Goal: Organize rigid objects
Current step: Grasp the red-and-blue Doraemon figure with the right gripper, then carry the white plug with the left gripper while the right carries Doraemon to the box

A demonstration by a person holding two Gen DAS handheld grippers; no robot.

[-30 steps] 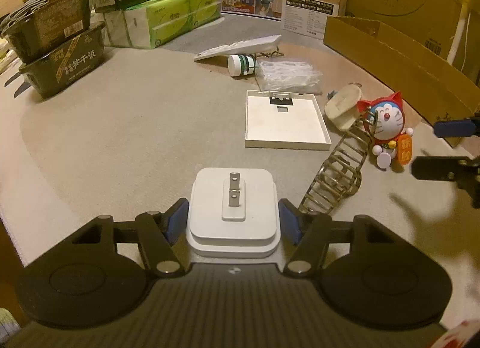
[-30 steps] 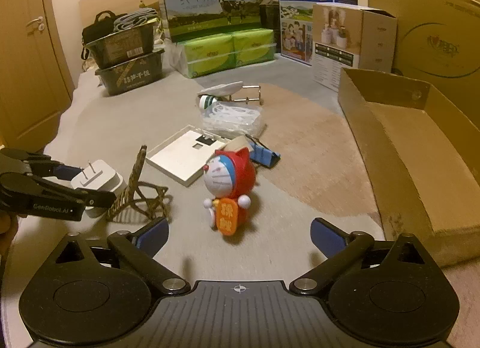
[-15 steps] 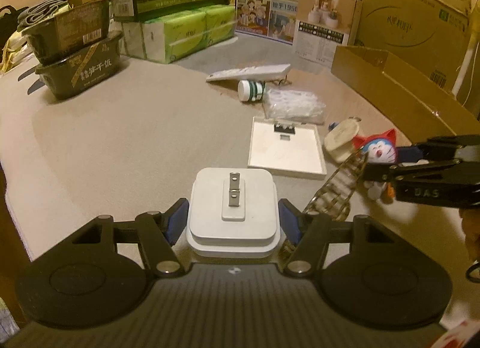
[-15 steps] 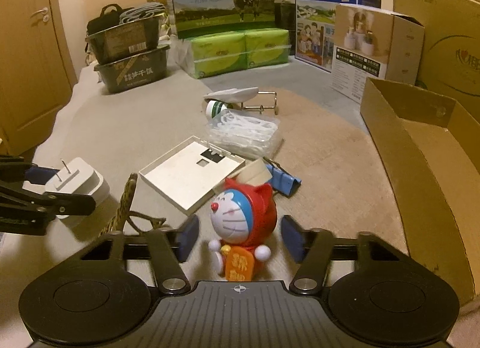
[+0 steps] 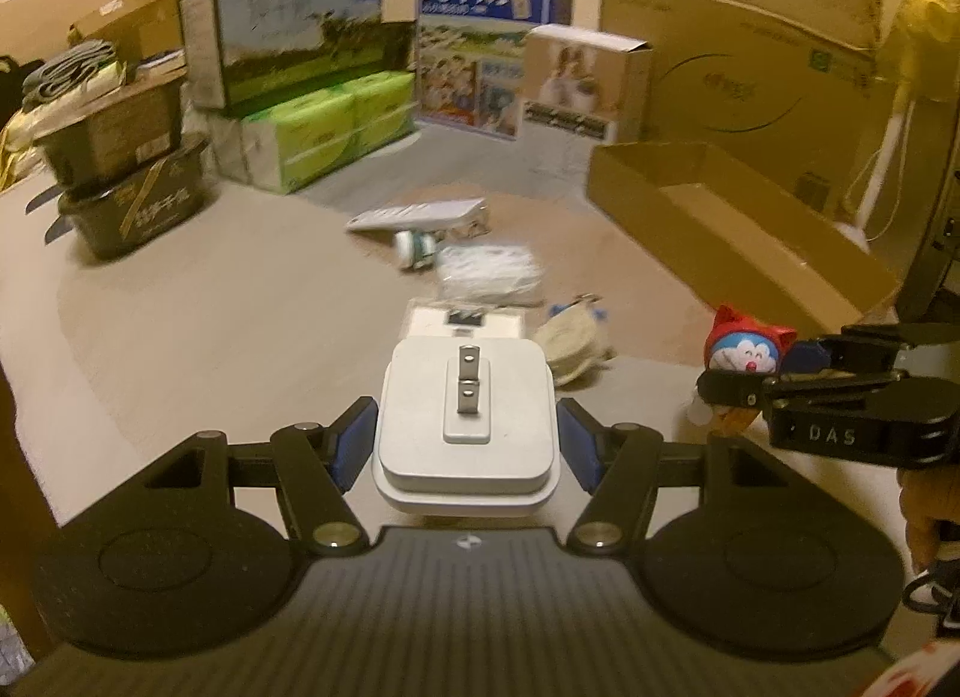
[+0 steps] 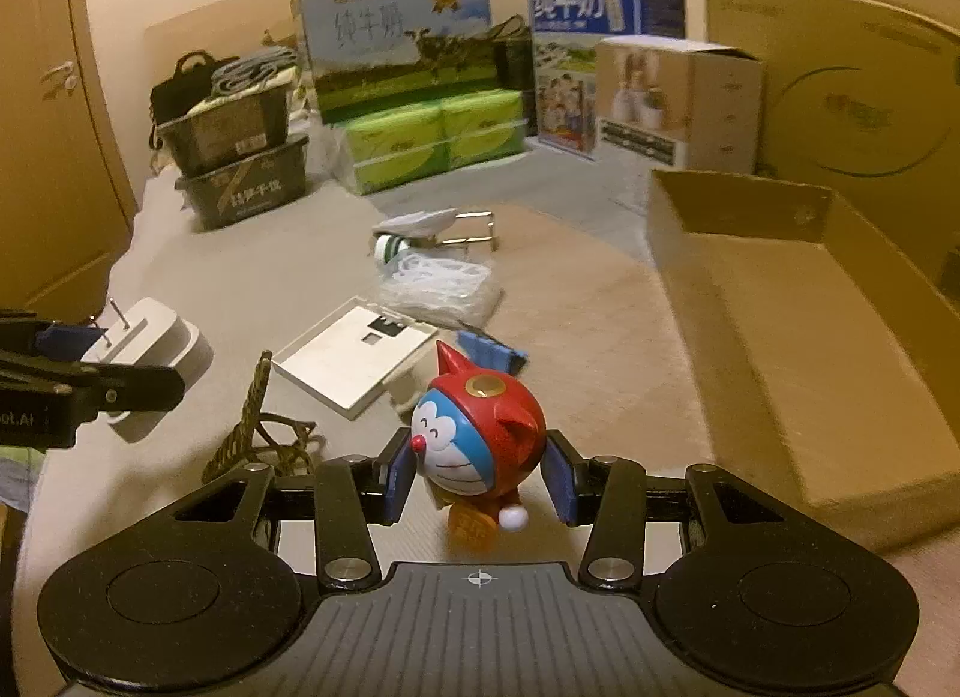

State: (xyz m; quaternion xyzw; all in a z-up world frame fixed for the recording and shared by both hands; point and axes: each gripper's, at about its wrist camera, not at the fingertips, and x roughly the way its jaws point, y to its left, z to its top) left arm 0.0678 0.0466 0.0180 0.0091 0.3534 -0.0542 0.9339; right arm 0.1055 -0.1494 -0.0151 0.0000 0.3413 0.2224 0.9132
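Hidden or unclear: the lower body of the Doraemon figure (image 6: pixel 479 445) sits behind the right gripper's black frame in the right wrist view, so only its head, one white hand and an orange tag show. In the left wrist view the white tray (image 5: pixel 462 323) is mostly covered by the charger, and the far clutter is blurred.
Cut off: the cardboard box (image 6: pixel 798 331) runs out of the right edge of the right wrist view.
Left gripper (image 5: pixel 465 445): closed on the white charger (image 5: pixel 465 427), a blue pad pressed to each side, low centre of the frame.
Charger pointing: its two metal prongs stand on the upper face in line, one behind the other, along the view direction toward the tray; in the right wrist view they tilt up and toward the left edge.
Right gripper (image 6: pixel 479 478): clamped on the Doraemon figure, pads on either side of the head, lower centre of the frame.
Figure pointing: long axis roughly upright, red pointed cap up, face turned to the lower left.
Wire rack (image 6: pixel 255 427): lying lower left in the right wrist view, just beside the figure.
Carpet (image 6: pixel 252 277): grey, under everything.
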